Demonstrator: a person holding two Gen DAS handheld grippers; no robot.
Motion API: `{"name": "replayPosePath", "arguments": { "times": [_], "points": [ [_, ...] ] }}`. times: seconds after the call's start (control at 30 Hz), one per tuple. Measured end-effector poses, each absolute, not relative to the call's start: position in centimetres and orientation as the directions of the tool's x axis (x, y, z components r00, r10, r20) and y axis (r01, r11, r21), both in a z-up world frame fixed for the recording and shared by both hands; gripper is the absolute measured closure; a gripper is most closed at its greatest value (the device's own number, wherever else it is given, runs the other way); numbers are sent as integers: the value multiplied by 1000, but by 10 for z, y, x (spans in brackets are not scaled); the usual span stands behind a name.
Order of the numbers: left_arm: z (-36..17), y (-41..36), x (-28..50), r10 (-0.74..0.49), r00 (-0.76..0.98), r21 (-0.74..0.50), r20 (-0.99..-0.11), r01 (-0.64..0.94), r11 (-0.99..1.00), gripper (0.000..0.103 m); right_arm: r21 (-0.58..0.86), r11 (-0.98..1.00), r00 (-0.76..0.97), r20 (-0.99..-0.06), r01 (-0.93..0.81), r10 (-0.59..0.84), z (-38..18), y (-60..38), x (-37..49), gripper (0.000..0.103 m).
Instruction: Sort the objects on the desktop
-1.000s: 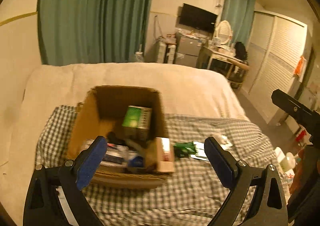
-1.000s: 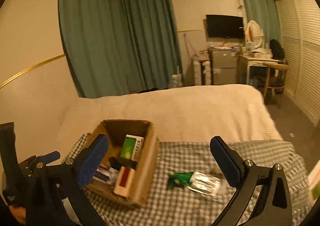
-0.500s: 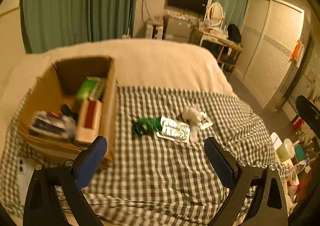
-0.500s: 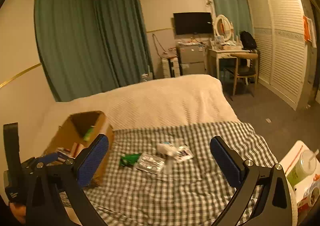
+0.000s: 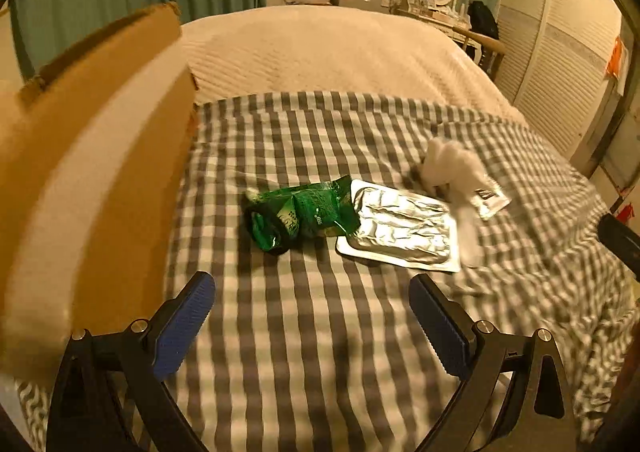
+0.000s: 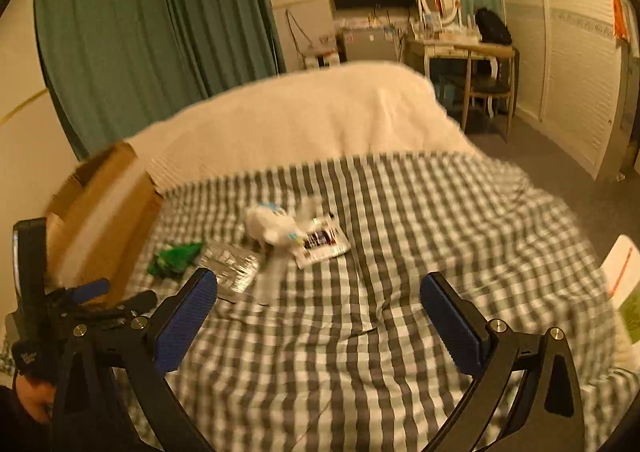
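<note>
A: Two claws, left claw (image 5: 312, 316) and right claw (image 6: 318, 312), both spread apart and empty above the checked blanket (image 5: 300, 352).

B: Beyond, we log green packet (image 5: 304, 213) touching foil blister pack (image 5: 400, 230); cardboard box (image 5: 92, 179) on the left.

I see a bed (image 5: 320, 51) with a checked cloth (image 5: 300, 332) over its near end. On the cloth: cardboard box (image 5: 100, 155), green packet (image 5: 298, 211), foil blister pack (image 5: 404, 230), white wad (image 5: 450, 165), small sachet (image 5: 490, 197).
</note>
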State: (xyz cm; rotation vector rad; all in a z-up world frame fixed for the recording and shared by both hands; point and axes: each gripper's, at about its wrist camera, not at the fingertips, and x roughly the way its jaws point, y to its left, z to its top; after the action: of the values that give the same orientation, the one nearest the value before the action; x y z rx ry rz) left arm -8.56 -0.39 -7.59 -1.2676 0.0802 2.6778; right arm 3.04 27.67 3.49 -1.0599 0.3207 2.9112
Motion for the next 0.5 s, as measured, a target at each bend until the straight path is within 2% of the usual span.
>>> {"name": "replayPosePath", "arguments": {
  "times": [0.1, 0.17, 0.4, 0.47, 0.5],
  "points": [
    [-90, -1, -100, 132, -626, -14, -768, -190, -982, 3, 180, -979, -746, -664, -96, -49, 7, 278, 3, 1],
    [-94, -5, -107, 134, -632, -22, -764, -182, -983, 9, 175, -980, -742, -668, -96, -46, -6, 275, -16, 1],
    [-101, -34, -119, 211, -592, -163, -778, -133, -978, 38, 115, -993, -751, -655, 17, -89, -15, 226, -76, 1],
    [-102, -38, -119, 207, -592, -162, -779, -129, -978, 41, 101, -994, -740, -666, 30, -90, -20, 213, -92, 3],
    [-101, -37, -118, 210, -594, -159, -776, -137, -978, 43, 86, -996, -734, -674, 30, -80, -22, 208, -97, 6]
  ]
}}
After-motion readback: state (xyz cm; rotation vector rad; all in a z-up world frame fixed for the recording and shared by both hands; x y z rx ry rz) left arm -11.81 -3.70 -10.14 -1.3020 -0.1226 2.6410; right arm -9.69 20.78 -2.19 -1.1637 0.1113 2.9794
